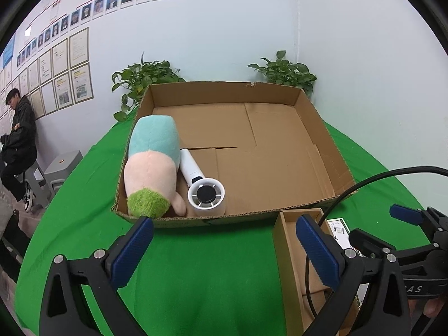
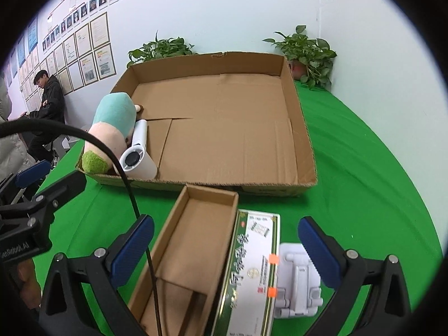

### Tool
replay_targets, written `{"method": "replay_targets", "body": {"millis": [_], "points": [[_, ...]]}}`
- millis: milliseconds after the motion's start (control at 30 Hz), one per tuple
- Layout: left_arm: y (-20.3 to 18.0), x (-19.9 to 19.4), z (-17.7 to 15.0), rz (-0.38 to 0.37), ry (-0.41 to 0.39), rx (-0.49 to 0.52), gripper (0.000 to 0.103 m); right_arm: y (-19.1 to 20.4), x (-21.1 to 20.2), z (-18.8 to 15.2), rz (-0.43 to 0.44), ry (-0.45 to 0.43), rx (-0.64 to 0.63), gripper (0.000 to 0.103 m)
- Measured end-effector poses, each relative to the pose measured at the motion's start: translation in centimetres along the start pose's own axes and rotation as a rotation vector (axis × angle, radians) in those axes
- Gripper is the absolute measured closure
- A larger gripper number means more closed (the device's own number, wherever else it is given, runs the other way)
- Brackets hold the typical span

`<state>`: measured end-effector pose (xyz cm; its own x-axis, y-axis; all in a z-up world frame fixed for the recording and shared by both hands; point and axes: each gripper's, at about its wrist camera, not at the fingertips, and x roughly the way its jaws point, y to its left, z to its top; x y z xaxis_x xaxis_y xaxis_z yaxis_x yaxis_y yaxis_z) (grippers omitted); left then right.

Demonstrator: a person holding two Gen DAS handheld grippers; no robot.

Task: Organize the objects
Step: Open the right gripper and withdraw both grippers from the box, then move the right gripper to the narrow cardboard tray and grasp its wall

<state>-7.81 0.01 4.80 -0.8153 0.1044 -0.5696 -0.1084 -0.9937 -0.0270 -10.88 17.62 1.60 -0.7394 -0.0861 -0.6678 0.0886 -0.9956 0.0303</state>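
Left gripper (image 1: 224, 249) angled downward, blue-padded fingers (image 1: 131, 252) spread wide, nothing between them. Right gripper (image 2: 225, 249) tipped down too, jaws gaping just as far, pads (image 2: 319, 252) clear of any contact. Side by side, close together: right gripper's black frame in the left wrist view at lower right, left gripper's frame at the right wrist view's left edge.

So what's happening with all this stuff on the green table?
A person is tidying with two blue-padded grippers, the left gripper and right gripper, both open and empty. A pastel plush toy and white handheld fan lie in the big cardboard box. A small brown box, green-edged carton and white plastic stand wait outside.
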Motion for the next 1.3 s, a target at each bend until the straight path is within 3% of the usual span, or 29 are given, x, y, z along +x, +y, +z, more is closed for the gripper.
{"method": "replay_targets", "body": {"millis": [133, 200, 267, 300, 400, 433, 467, 533, 567, 600, 633, 667, 733, 767, 800, 867, 1100, 1200, 1300], "points": [[-0.3, -0.5, -1.2, -0.005, -0.006, -0.011, 0.003, 0.0, -0.5, -1.2, -0.009, -0.005, -0.007, 0.001], [-0.3, -0.6, -1.9, -0.009, -0.006, -0.014, 0.008, 0.0, -0.6, -1.8, -0.006, -0.009, -0.008, 0.001], [-0.6, -0.4, -2.5, -0.013, 0.000, -0.016, 0.027, 0.0, -0.8, -2.4, -0.004, -0.015, -0.011, 0.001], [-0.6, -0.4, -2.8, -0.015, 0.007, -0.018, 0.031, -0.1, -1.0, -2.7, -0.008, -0.023, -0.011, 0.001], [-0.3, -0.5, -3.7, -0.048, 0.022, -0.042, 0.067, -0.4, -1.3, -3.6, -0.010, -0.034, 0.005, 0.001], [-0.2, -0.5, -3.9, -0.059, 0.024, -0.050, 0.084, -0.6, -1.3, -4.0, -0.004, -0.028, 0.014, 0.002], [-0.1, -0.6, -4.1, -0.073, 0.027, -0.060, 0.089, -0.7, -1.3, -4.2, 0.001, -0.024, 0.016, 0.006], [-0.2, -0.7, -4.4, -0.092, 0.021, -0.064, 0.089, -0.8, -1.4, -4.8, -0.006, -0.012, 0.016, 0.026], [-0.4, -0.8, -4.5, -0.098, 0.018, -0.055, 0.087, -0.8, -1.4, -5.0, -0.013, -0.005, 0.016, 0.044], [-0.6, -0.9, -4.7, -0.090, 0.017, -0.047, 0.084, -0.9, -1.4, -5.2, -0.018, 0.003, 0.017, 0.053], [-0.8, -0.8, -4.8, -0.075, 0.027, -0.043, 0.065, -0.9, -1.4, -5.3, -0.018, 0.012, 0.016, 0.053], [-0.9, -0.8, -4.9, -0.074, 0.034, -0.043, 0.035, -0.9, -1.3, -5.4, -0.013, 0.021, 0.013, 0.053], [-0.8, -0.9, -5.4, -0.106, 0.026, -0.055, 0.009, -1.0, -1.1, -5.7, 0.001, 0.039, 0.007, 0.043], [-0.9, -1.0, -5.5, -0.124, 0.023, -0.056, 0.009, -1.0, -1.1, -5.9, 0.008, 0.044, 0.007, 0.019], [-1.0, -0.9, -5.7, -0.150, 0.037, -0.047, 0.009, -1.2, -1.1, -6.2, 0.015, 0.046, 0.011, 0.007], [-1.1, -0.5, -6.1, -0.181, 0.076, -0.037, 0.009, -1.4, -1.0, -6.7, 0.019, 0.058, 0.013, 0.002], [-0.5, 2.2, -8.2, -0.353, 0.274, -0.060, 0.009, -2.2, -1.2, -9.6, 0.123, 0.107, -0.014, 0.001], [-0.8, 3.4, -8.9, -0.411, 0.337, -0.072, 0.010, -2.1, -2.1, -11.1, 0.217, 0.121, -0.041, 0.001], [-1.6, 4.8, -9.4, -0.517, 0.394, -0.095, 0.012, -1.9, -2.5, -12.1, 0.265, 0.138, -0.051, 0.002]]}}
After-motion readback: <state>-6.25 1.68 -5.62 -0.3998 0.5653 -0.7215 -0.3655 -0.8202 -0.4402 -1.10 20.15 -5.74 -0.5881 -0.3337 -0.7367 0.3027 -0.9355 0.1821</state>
